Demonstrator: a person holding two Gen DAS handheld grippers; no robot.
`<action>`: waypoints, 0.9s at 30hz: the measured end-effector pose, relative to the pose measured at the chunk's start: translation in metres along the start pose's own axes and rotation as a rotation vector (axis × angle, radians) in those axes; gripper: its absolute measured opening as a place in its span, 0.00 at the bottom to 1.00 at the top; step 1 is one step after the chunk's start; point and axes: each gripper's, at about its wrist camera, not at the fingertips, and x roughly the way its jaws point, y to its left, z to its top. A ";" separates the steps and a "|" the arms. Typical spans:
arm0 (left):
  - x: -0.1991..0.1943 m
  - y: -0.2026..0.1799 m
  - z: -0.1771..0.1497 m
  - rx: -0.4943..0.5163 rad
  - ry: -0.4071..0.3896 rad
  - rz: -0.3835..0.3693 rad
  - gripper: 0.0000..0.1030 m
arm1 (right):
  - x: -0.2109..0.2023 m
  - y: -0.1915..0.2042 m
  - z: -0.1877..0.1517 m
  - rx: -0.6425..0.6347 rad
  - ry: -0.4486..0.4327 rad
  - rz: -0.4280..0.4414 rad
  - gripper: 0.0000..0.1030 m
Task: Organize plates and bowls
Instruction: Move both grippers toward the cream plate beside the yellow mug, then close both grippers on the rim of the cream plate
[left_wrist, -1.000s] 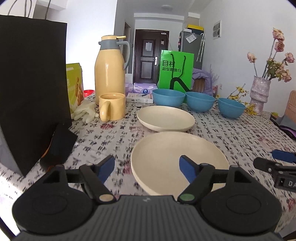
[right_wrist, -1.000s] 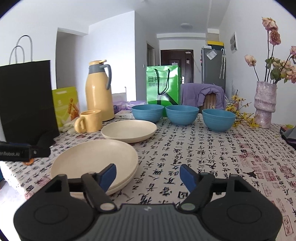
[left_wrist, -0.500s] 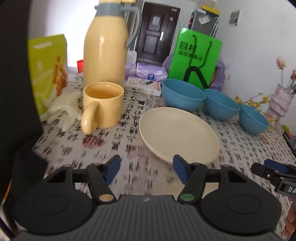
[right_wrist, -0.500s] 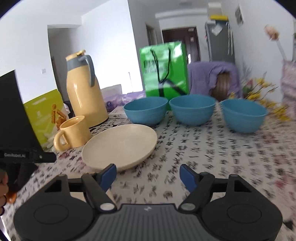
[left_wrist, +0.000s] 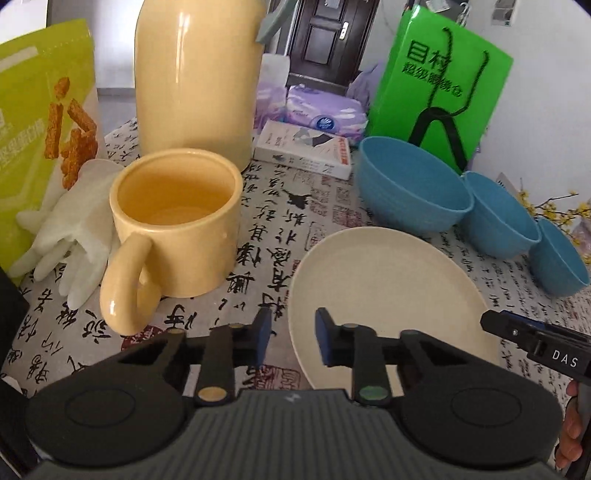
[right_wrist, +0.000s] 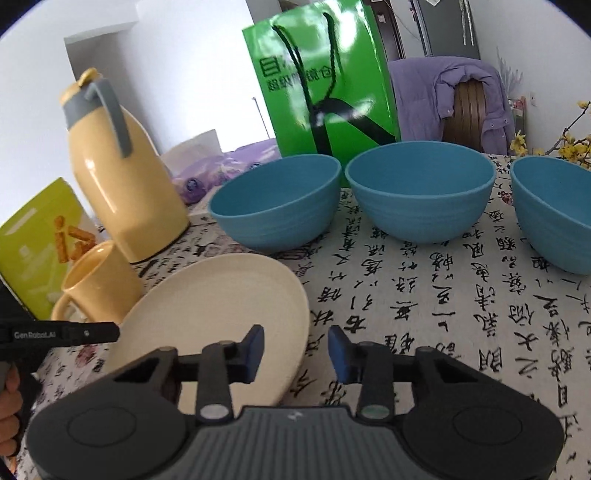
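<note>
Left wrist view: yellow ceramic mug (left_wrist: 177, 221), empty, centre-left; round cream plate (left_wrist: 388, 295), bare, lower right, its left rim between the closing blue-padded left gripper (left_wrist: 291, 341) jaws, contact unclear. Right wrist view: three empty blue bowls (right_wrist: 421, 192) across mid-frame; the plate's right rim lies between the closing right gripper (right_wrist: 295, 350) jaws, grip unconfirmed.

cream plate (left_wrist: 388, 280), blue bowls (right_wrist: 421, 192), yellow mug (left_wrist: 177, 221), calligraphy-print cloth (right_wrist: 443, 314).
</note>
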 end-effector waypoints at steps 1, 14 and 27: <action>0.003 0.000 0.001 -0.001 0.004 0.003 0.19 | 0.003 0.000 0.000 0.002 0.003 0.004 0.20; 0.005 0.002 -0.002 -0.041 0.040 -0.024 0.07 | 0.006 -0.002 0.000 0.025 0.002 -0.006 0.07; -0.090 -0.015 -0.019 -0.034 -0.056 -0.033 0.07 | -0.078 0.024 -0.001 -0.005 -0.085 -0.013 0.07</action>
